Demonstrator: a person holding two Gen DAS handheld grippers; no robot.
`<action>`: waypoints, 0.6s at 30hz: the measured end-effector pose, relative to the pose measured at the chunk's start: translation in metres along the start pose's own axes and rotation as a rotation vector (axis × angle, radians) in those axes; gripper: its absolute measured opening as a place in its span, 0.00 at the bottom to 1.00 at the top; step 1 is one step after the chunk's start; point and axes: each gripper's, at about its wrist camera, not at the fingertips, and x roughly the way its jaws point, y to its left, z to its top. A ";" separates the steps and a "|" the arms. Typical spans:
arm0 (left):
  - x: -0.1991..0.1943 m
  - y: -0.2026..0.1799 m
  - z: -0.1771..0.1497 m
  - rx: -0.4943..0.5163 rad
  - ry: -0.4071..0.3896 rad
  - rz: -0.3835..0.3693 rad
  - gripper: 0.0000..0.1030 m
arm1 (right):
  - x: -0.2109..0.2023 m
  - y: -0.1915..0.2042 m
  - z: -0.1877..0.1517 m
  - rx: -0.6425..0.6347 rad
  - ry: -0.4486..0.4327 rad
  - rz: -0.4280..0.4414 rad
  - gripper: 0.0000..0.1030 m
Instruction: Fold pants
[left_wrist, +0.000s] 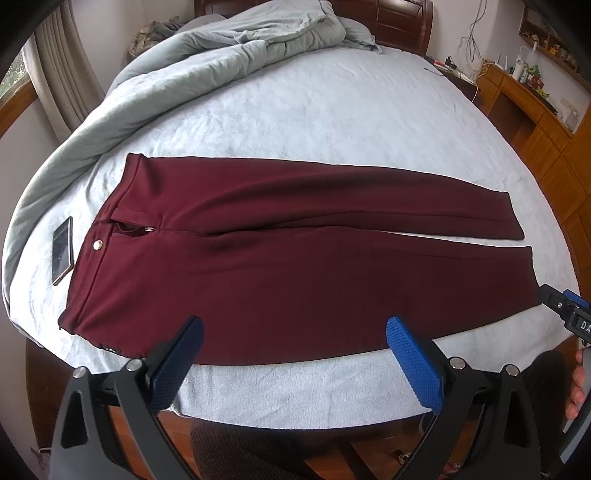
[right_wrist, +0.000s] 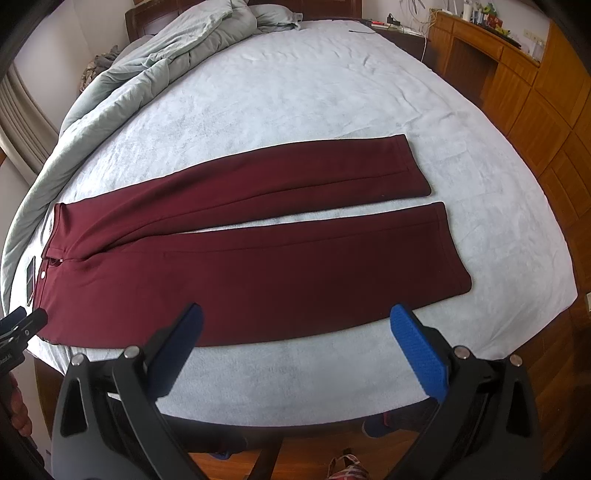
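Observation:
Dark red pants (left_wrist: 280, 258) (right_wrist: 236, 254) lie flat on the bed, waistband to the left, both legs stretched right with a narrow gap between them. The fly is unzipped and a metal button shows at the waist. My left gripper (left_wrist: 295, 328) hovers open above the near edge of the pants, around the thigh. My right gripper (right_wrist: 297, 319) hovers open above the near leg's lower edge. Nothing is between either pair of blue pads. The other gripper's black tip (left_wrist: 565, 310) (right_wrist: 22, 325) shows at each view's edge.
The bed (left_wrist: 332, 122) has a pale blue sheet. A grey duvet (left_wrist: 155, 85) is bunched along its left and far sides. A phone (left_wrist: 62, 249) lies just left of the waistband. Wooden cabinets (right_wrist: 535, 110) stand to the right, wooden floor below.

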 end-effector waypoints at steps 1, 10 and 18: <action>0.000 0.000 0.000 0.000 0.001 0.001 0.96 | 0.000 0.000 0.000 0.000 0.001 0.000 0.98; 0.000 0.000 0.000 -0.001 0.000 0.000 0.96 | 0.003 -0.002 -0.001 0.002 0.004 0.000 0.98; 0.001 0.000 0.001 -0.003 0.001 0.000 0.96 | 0.004 -0.002 -0.002 0.001 0.004 -0.001 0.98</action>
